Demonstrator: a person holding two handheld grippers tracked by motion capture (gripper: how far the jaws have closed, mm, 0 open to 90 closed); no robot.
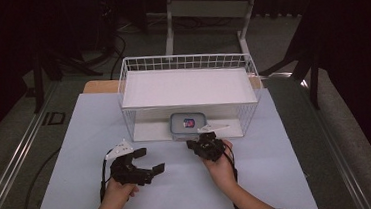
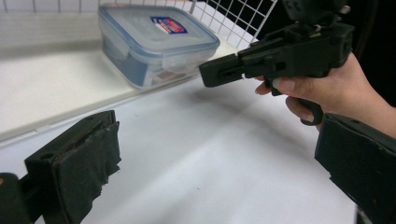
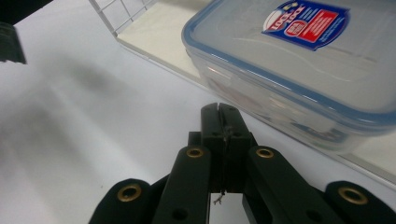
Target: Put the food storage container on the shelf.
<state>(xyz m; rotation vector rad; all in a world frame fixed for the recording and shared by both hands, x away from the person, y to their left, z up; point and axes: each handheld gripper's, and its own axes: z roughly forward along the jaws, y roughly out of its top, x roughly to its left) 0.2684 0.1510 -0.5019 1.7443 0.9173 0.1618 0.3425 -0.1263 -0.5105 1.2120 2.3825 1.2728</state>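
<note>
Jaws first: my left gripper (image 1: 149, 160) is spread wide with nothing between the pads, just bare white tabletop (image 2: 196, 158) in the gap. My right gripper (image 1: 195, 144) is the opposite, pinched fully together, pads meeting with nothing caught in them, which the right gripper view shows clearly (image 3: 223, 122).

So where's the box? That clear plastic container (image 1: 189, 125) with the blue-rimmed lid and a red and blue sticker sits straight ahead of my closed right jaws, just past the tips, apart from them. It rests on the low floor panel of the white wire basket (image 1: 130, 63), right at the open front edge. From my left jaws it's farther off, up and across (image 2: 156, 44), with my right hand (image 2: 327, 88) and its gripper poking in between on the far side.
</note>
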